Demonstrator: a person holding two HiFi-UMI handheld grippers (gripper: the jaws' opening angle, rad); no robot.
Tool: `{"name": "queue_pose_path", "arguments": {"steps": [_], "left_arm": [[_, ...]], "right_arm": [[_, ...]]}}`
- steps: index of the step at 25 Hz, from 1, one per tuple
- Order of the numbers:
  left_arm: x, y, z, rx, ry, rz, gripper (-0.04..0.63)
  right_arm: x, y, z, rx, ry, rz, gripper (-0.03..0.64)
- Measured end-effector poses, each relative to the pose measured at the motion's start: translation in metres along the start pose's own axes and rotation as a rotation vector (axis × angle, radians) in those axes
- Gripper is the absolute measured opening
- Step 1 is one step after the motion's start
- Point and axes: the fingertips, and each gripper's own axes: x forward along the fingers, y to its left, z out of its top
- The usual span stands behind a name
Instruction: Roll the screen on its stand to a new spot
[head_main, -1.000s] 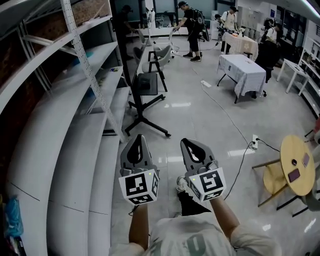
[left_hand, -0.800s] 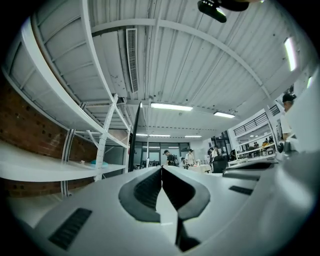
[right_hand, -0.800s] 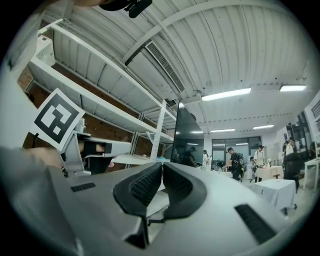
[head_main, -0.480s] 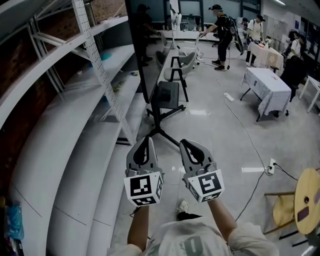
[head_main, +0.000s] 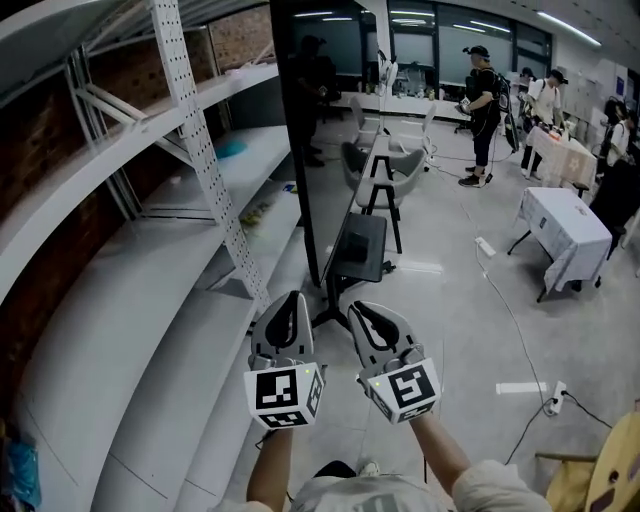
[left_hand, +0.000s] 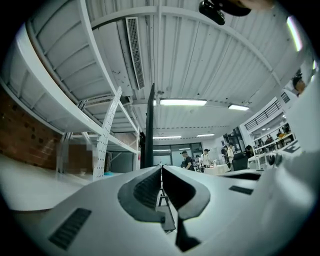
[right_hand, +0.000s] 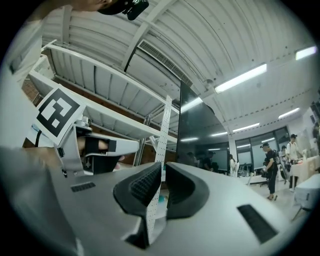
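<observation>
The screen (head_main: 312, 140) is a tall dark panel seen almost edge-on, standing on a black stand (head_main: 358, 250) with a small tray and splayed legs, beside the shelving. My left gripper (head_main: 288, 302) and right gripper (head_main: 363, 310) are held side by side just short of the stand's base, both shut and empty. In the left gripper view the screen (left_hand: 150, 125) is a thin dark edge straight beyond the shut left gripper (left_hand: 161, 167). The right gripper view has the screen's dark face (right_hand: 200, 135) past the shut right gripper (right_hand: 164, 166), with the left gripper (right_hand: 90, 145) alongside.
White shelving with a perforated upright (head_main: 205, 170) runs along the left. Behind the stand are a chair (head_main: 395, 160) and a black stool. A white-clothed table (head_main: 565, 235), a floor cable (head_main: 520, 330) with power strip (head_main: 553, 400) and people (head_main: 485, 100) are to the right.
Both grippers have travelled forward across the floor toward the screen, which now stands much closer and larger ahead. The jaws stayed shut throughout.
</observation>
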Motion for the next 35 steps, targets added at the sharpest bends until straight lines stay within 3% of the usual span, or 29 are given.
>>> {"name": "queue_pose_path", "arguments": {"steps": [9, 11, 12, 14, 18, 22, 27, 35], "left_arm": [[0.081, 0.022, 0.027, -0.006, -0.048, -0.099, 0.022], [0.096, 0.025, 0.034, -0.020, -0.054, -0.140, 0.068], [0.103, 0.025, 0.037, -0.036, -0.052, -0.167, 0.139], [0.118, 0.026, 0.044, -0.077, -0.047, -0.218, 0.234], [0.152, 0.029, 0.058, -0.092, -0.031, -0.265, 0.289], [0.183, 0.032, 0.067, -0.096, -0.035, -0.280, 0.299], [0.212, 0.034, 0.064, -0.069, -0.007, -0.287, 0.307], [0.235, 0.030, 0.056, -0.050, 0.028, -0.314, 0.308]], "right_arm": [[0.078, -0.015, 0.023, -0.063, -0.054, 0.029, 0.025], [0.092, -0.016, 0.028, -0.064, -0.067, 0.037, 0.028], [0.098, -0.017, 0.030, -0.051, -0.083, 0.042, 0.053], [0.110, -0.024, 0.035, -0.005, -0.118, 0.033, 0.255], [0.135, -0.039, 0.026, 0.061, -0.094, -0.011, 0.265], [0.162, -0.051, 0.009, 0.076, -0.048, -0.059, 0.265], [0.184, -0.068, -0.022, 0.174, 0.019, -0.089, 0.265], [0.212, -0.058, -0.062, 0.100, 0.121, -0.110, 0.267]]}}
